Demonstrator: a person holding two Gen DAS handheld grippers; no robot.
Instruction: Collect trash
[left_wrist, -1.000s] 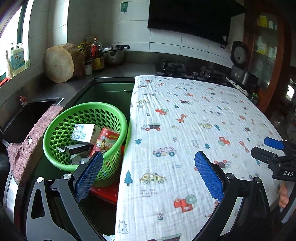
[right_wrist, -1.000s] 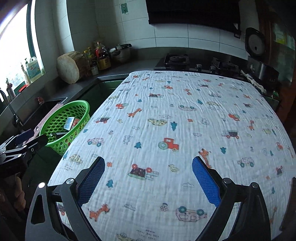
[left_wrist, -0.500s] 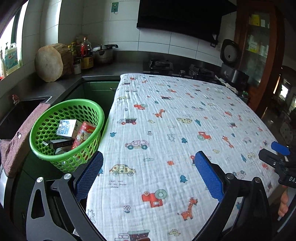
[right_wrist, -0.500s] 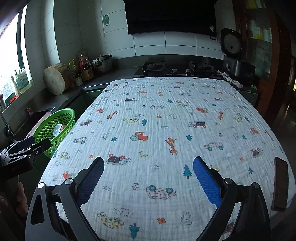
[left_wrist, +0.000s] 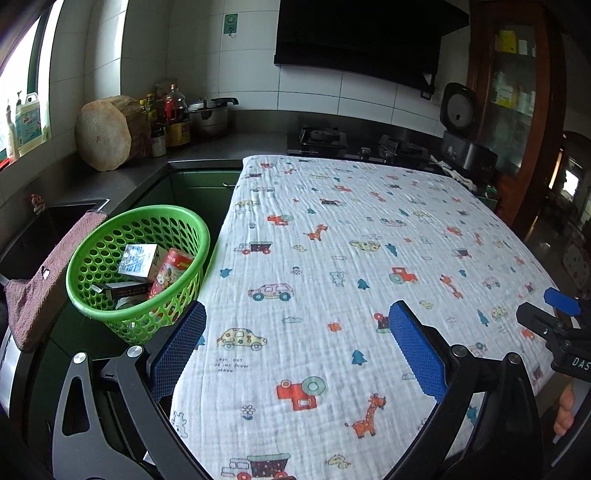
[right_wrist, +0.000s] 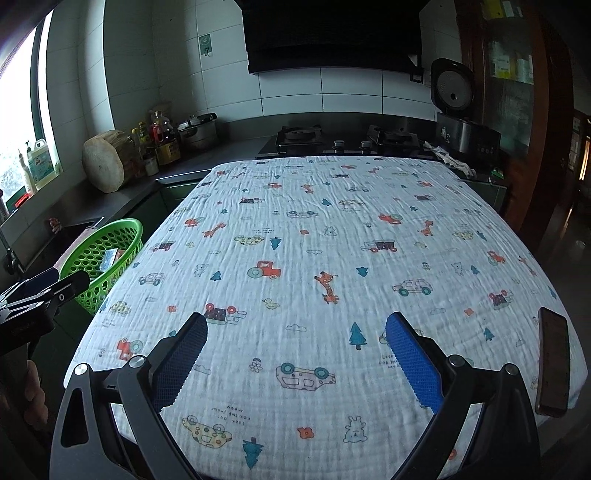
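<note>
A home kitchen: gas stove, tiled wall, sink

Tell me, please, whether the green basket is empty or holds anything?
Not empty: the green basket holds a white carton, a red can and other trash.

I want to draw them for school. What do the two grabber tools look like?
Both match. The left gripper and right gripper have black frames with triangular cut-outs and silver bolts. Each finger carries a bumpy blue pad. White letters "DAS" mark the right gripper's side. No cables or sleeves show.

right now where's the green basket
Left of the table, the green basket sits beside the cloth edge, near the sink towel.
</note>
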